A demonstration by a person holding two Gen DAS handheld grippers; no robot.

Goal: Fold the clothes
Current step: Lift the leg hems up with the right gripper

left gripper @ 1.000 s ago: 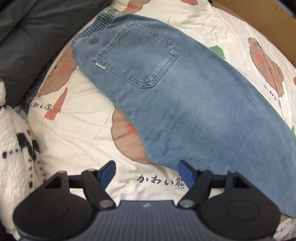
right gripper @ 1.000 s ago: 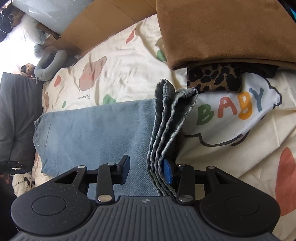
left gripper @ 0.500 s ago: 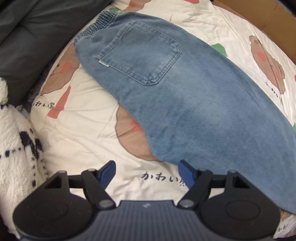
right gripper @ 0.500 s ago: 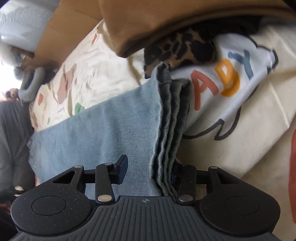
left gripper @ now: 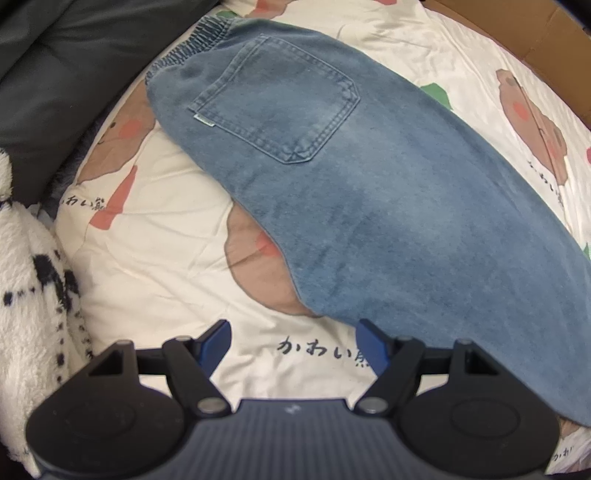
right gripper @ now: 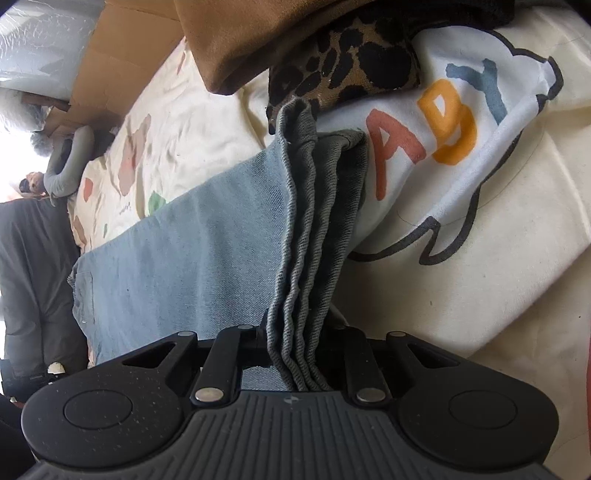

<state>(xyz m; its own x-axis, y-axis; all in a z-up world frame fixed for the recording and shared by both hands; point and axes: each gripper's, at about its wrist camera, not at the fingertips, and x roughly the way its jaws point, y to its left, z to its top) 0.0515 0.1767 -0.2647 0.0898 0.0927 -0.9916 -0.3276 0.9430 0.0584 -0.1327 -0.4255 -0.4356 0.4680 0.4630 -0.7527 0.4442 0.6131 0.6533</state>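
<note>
Closing just now, the right hand-held gripper (right gripper: 295,343) pinches the jeans (right gripper: 192,258) hem stack, ready to carry it toward the waistband (left gripper: 195,40) while the left hand-held gripper (left gripper: 295,343) gapes empty.

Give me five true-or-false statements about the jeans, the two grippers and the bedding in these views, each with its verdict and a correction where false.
1. The right gripper is clamped on the stacked leg hems of the jeans. True.
2. The left gripper holds the waistband. False: its jaws stand open over the bedsheet, with nothing between them.
3. A back pocket faces up on the jeans. True.
4. The jeans lie on a bare wooden table. False: they lie on a cream bedsheet printed with cartoon bears.
5. A leopard-print cloth lies beyond the hems, under a brown fabric. True.
</note>
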